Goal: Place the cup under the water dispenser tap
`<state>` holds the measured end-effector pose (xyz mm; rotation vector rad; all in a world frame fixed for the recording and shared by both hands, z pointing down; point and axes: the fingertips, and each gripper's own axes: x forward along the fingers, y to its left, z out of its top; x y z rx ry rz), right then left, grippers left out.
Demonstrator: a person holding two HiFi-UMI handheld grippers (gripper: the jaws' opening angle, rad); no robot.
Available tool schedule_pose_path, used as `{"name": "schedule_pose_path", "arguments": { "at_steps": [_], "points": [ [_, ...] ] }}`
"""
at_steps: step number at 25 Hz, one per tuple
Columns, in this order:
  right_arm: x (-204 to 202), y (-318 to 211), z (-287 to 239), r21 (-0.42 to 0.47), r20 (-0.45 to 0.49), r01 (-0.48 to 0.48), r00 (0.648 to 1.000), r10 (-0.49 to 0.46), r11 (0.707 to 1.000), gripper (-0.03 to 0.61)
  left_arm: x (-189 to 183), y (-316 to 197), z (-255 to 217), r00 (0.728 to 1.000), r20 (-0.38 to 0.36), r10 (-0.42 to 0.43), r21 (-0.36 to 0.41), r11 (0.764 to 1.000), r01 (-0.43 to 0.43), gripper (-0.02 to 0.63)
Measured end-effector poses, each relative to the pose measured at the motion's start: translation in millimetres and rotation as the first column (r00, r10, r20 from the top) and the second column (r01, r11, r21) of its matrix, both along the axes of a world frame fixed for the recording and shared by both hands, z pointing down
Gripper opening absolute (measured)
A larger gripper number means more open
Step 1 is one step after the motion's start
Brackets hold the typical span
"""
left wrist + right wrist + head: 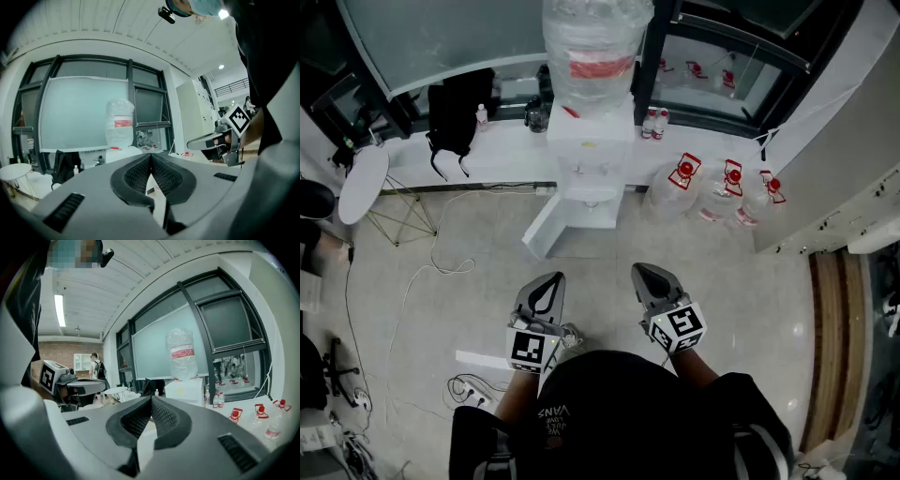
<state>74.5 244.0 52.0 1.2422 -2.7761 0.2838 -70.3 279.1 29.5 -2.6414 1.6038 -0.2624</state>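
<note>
The white water dispenser (589,150) stands against the window ledge, with a big clear bottle (595,47) with a red label on top. Its tap recess (591,178) faces me. I see no cup in any view. My left gripper (546,289) and right gripper (647,278) are held side by side over the floor, well short of the dispenser and pointing toward it. Both are shut with nothing between the pads. In the left gripper view the jaws (151,157) meet in front of the dispenser (123,150); in the right gripper view they (151,399) do the same.
Three large water jugs (712,187) with red caps lie on the floor right of the dispenser. A white panel (544,230) angles out at its base. A black backpack (455,112) and small bottles (654,122) sit on the ledge. Cables and a power strip (469,389) lie at lower left.
</note>
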Motion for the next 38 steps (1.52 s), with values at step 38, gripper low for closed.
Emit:
{"name": "schedule_pose_path", "arguments": {
  "at_steps": [38],
  "points": [
    [-43.8, -155.2, 102.9, -0.083, 0.024, -0.159, 0.987, 0.161, 0.984, 0.044, -43.9, -175.9, 148.2, 0.984, -0.055, 0.169, -0.192, 0.965, -0.177, 0.020]
  ]
}}
